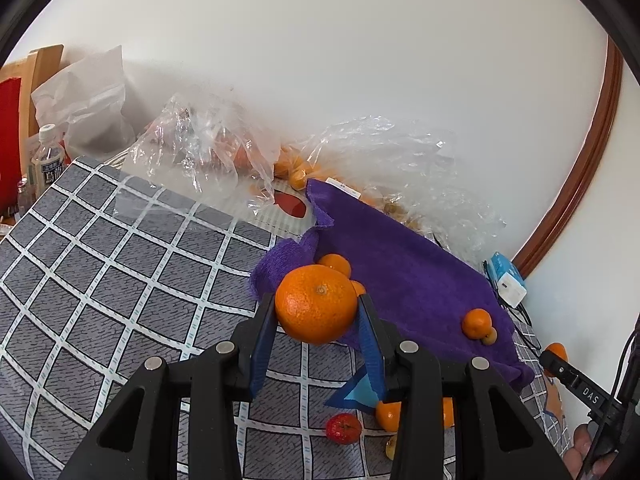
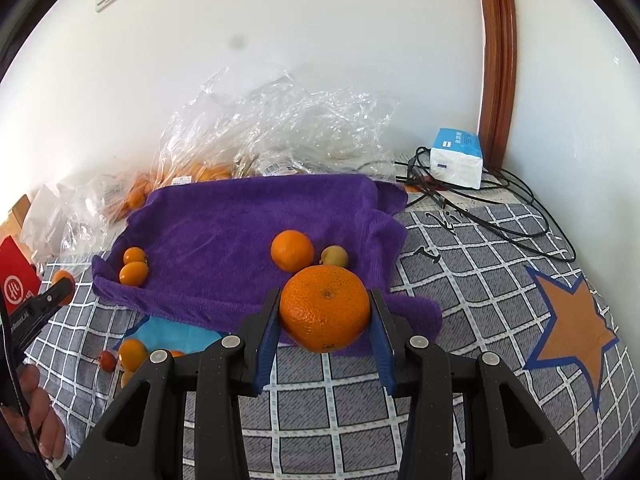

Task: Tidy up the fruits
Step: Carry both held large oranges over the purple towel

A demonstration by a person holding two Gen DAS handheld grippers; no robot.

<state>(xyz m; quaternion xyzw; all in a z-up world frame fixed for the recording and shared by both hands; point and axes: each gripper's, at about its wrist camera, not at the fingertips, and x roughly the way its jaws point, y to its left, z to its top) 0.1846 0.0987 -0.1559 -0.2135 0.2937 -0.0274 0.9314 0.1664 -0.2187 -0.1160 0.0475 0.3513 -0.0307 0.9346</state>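
My left gripper is shut on a big orange, held above the near edge of a purple towel. My right gripper is likewise shut on a big orange over the towel's front edge. On the towel lie a mid-sized orange, a small yellowish fruit and two small oranges. Loose on the checked cloth are an orange and a small red fruit.
Crumpled clear plastic bags with more oranges lie behind the towel against the wall. A blue-white tissue pack and black cables sit at the back right. A water bottle stands far left. An orange star marks the cloth.
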